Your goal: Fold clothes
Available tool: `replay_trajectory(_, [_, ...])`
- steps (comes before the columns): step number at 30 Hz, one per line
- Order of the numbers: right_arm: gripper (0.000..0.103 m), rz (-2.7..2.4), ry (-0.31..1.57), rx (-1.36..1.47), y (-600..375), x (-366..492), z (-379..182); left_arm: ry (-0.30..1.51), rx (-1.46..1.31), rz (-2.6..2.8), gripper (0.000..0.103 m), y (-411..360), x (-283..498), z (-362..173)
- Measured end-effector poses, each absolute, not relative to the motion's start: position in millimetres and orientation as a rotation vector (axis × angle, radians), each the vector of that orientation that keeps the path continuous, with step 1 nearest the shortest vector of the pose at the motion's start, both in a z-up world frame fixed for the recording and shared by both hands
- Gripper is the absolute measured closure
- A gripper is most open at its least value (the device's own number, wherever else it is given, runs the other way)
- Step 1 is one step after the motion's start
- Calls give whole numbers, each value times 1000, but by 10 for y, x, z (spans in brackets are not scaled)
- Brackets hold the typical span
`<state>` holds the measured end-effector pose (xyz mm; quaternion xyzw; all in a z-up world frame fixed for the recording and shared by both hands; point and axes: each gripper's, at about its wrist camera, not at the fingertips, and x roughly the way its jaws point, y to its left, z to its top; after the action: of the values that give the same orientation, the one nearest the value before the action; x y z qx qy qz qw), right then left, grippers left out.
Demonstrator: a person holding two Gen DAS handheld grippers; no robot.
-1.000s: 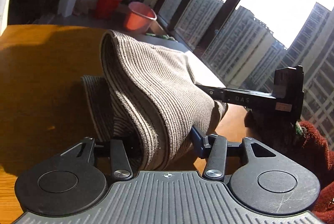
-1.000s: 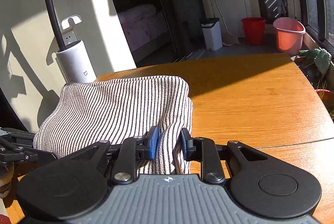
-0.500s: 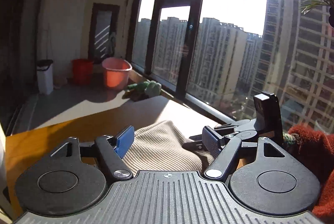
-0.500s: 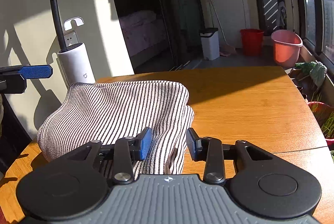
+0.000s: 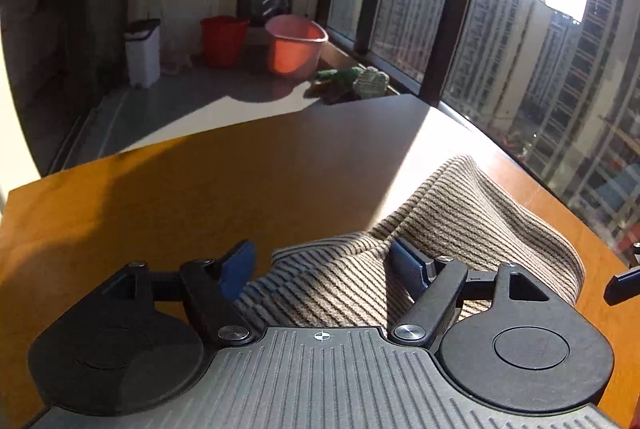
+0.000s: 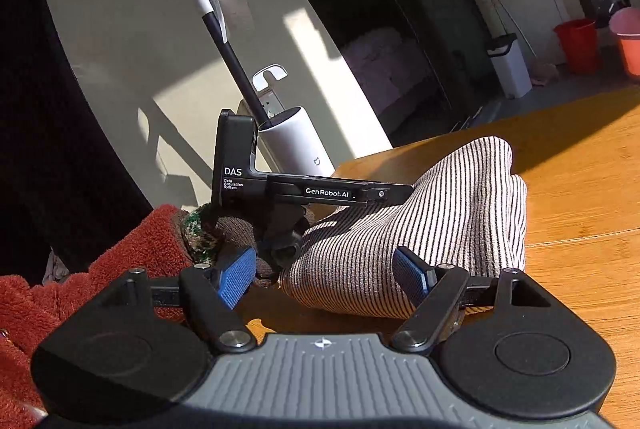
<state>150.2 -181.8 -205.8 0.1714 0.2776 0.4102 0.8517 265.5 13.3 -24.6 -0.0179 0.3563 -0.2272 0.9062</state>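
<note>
1. The wooden table fills most of what I see, half in shadow and half lit by sun from the tall windows beyond it.
2. The striped garment lies bunched on the table toward the window side, rumpled rather than flat; in the right wrist view it rises as a rounded heap.
3. My left gripper hangs over the garment's near edge. Its jaws are opening, with cloth lying between them but neither blue pad pressing on it.
4. My right gripper is likewise opening, the garment's near fold between its pads and untouched.
5. From the right wrist, the left tool is seen side-on, held in my gloved hand with a red fleece sleeve.
6. A pink basin, red bucket and white bin stand on the floor.
</note>
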Motion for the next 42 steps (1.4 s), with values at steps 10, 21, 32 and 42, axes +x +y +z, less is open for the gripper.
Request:
replay_trajectory(10, [23,635,639,63,-1577,1779,-2232,664,-77,-463,15,518,2357,-73])
replay_trajectory(21, [25,585,719,556,-2288,1770,-2359,755,-150,-504,17,535,2375,-293])
replay_trajectory(32, [45,548,762,454,-2121,2147,-2378,813,-282,-551,16,455,1902,-432])
replay_trajectory(42, [33,409,597,105,-1856,2295,-2094,850,-210,-569,7,-143,1448,-427])
